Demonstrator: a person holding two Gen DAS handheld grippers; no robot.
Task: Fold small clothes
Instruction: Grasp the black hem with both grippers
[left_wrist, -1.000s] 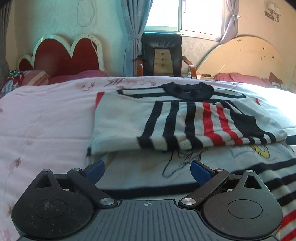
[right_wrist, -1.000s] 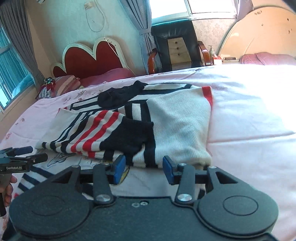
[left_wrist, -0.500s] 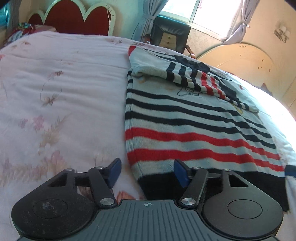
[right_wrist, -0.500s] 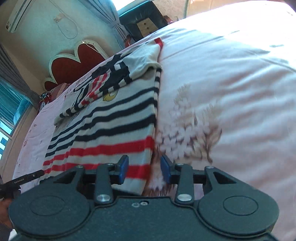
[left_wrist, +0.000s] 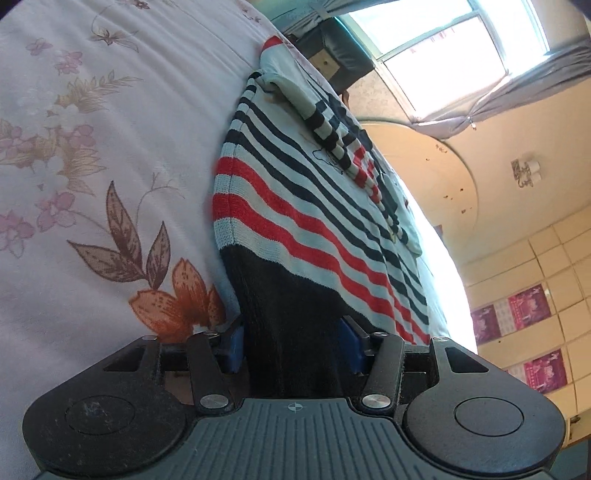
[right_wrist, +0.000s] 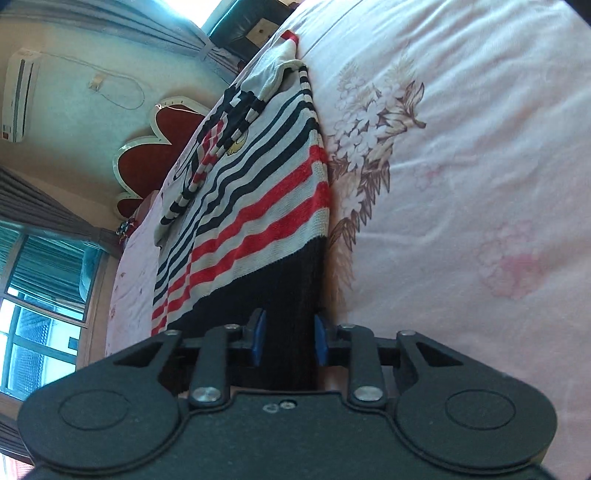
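A small striped sweater (left_wrist: 295, 206) with white, navy and red bands and a black hem lies flat on the bed, its sleeves folded in over the chest; it also shows in the right wrist view (right_wrist: 258, 206). My left gripper (left_wrist: 293, 347) is open, its blue pads either side of the black hem at the sweater's left bottom corner. My right gripper (right_wrist: 288, 341) is open, its blue pads astride the black hem at the right bottom corner. The hem fabric fills each gap without being pinched.
The pink floral bedspread (left_wrist: 92, 184) spreads to the left of the sweater and, in the right wrist view (right_wrist: 461, 184), to its right. A red headboard (right_wrist: 155, 147), a dark chair (left_wrist: 332, 48) and curtained windows stand beyond the bed.
Both grippers moved from the folded sleeves down to the bottom hem and tilted sideways. The black hem now sits between each pair of open pads.
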